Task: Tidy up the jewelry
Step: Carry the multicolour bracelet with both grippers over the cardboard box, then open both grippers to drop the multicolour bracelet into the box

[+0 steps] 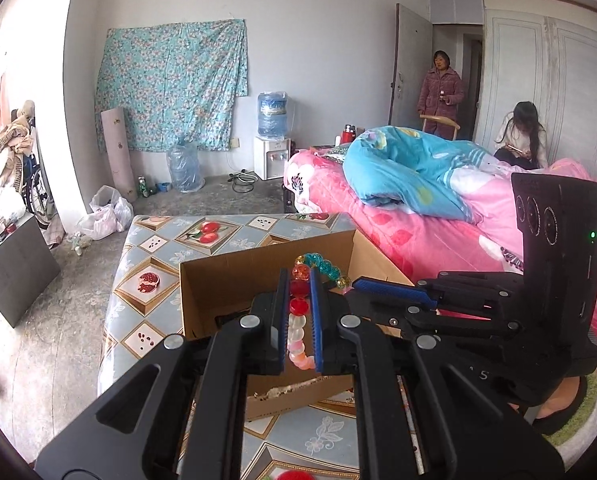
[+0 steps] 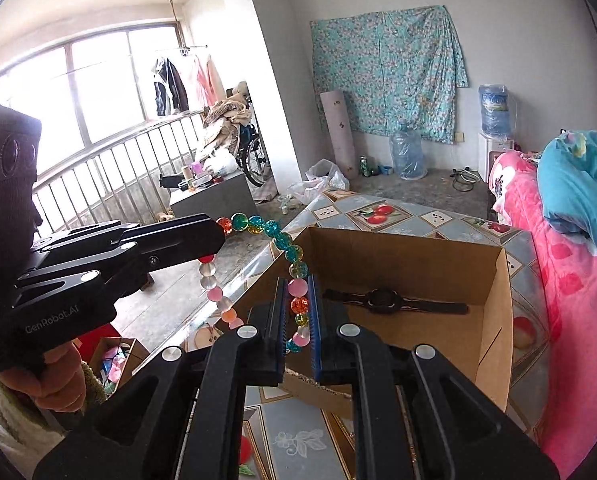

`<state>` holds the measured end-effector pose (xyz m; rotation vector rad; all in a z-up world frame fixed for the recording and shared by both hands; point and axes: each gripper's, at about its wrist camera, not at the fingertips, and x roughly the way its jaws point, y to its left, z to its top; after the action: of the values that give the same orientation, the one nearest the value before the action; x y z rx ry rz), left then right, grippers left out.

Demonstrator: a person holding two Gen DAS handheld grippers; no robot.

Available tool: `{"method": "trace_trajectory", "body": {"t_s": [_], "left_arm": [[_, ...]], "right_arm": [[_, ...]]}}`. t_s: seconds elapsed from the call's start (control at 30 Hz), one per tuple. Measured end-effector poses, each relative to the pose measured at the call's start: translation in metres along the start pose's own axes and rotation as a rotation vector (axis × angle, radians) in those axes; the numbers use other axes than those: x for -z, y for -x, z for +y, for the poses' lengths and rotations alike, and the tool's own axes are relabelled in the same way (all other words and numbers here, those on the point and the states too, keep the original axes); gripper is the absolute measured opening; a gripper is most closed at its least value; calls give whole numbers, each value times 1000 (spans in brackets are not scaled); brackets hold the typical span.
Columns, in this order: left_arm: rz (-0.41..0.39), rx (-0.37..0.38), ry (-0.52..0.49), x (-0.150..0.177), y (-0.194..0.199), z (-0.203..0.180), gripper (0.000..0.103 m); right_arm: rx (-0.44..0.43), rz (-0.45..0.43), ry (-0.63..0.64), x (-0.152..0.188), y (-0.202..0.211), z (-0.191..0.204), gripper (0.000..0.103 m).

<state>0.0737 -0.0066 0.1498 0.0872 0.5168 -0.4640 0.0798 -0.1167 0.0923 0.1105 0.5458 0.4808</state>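
While both grippers pinch the bead bracelet (image 2: 294, 268) above the cardboard box (image 2: 494, 320), left gripper (image 1: 299, 312) and right gripper (image 2: 298, 312) hold opposite ends; a watch (image 2: 390, 301) lies inside.

Both the right gripper (image 2: 298, 312) and left gripper (image 2: 214, 240) pinch a bead bracelet (image 2: 276, 234) above a cardboard box (image 2: 494, 320) holding a watch (image 2: 382, 300).
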Motion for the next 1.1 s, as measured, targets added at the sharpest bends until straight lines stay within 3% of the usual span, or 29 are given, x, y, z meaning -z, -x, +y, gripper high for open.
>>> {"method": "trace_trajectory", "body": {"t_s": [0.27,0.63,0.8,0.93,1.1], "left_arm": [[96,-38,28,-4,-62,27,9],[340,-56,72,40,-113,57,9],[433,-76,46,50,-136,61,9],[437,-91,56,53,-146,66,9],[392,-132,99,53,-144,78,9]], "right_arm": [[-40,159,-37,-17,-65,-32,10],[-111,407,-78,23,-130,-40,10],[-86,539,-64,30,-155,-40,11],[-63,572,-125,30,-168,-52,11],[-82,521,-155,30,-162,-56,11]]}}
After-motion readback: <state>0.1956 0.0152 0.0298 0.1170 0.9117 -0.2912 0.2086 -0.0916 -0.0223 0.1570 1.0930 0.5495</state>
